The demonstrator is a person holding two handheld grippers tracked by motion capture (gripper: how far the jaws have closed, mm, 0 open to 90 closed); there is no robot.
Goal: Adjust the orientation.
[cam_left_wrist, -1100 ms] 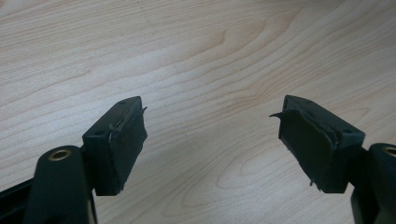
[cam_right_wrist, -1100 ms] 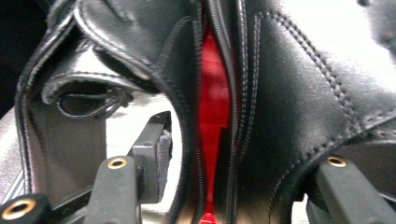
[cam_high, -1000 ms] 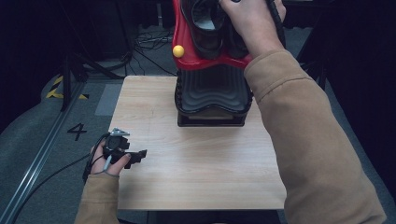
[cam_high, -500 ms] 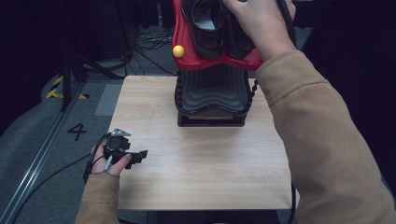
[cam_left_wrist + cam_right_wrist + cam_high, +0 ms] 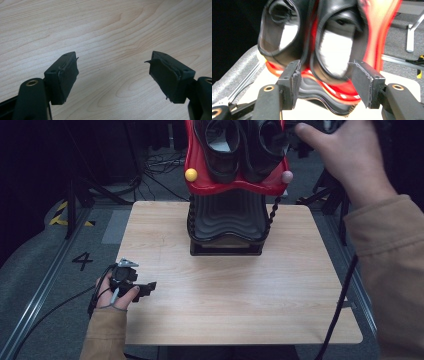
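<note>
- One table (image 5: pixel 225 305), light wood, centre of the high view.
- One black ribbed stand (image 5: pixel 226 222) at the table's far middle, upright, carrying one red tray (image 5: pixel 200 175) at the top centre of the frame.
- Two black shoes (image 5: pixel 240 145) sit side by side in the tray, openings facing the camera; their long axes cannot be told.
- One yellow ball (image 5: pixel 190 174) on the tray's left corner, one pink ball (image 5: pixel 286 176) on its right.
- Left hand (image 5: pixel 115 292), lower left, rests at the table's near-left edge holding the left gripper (image 5: pixel 112 75); jaws wide apart over bare wood.
- Right hand (image 5: pixel 350 157), upper right, is raised beside the tray, forearm running to the lower right.
- Right gripper (image 5: pixel 324 85): jaws apart, pointing at the blurred shoes, gripping nothing.
</note>
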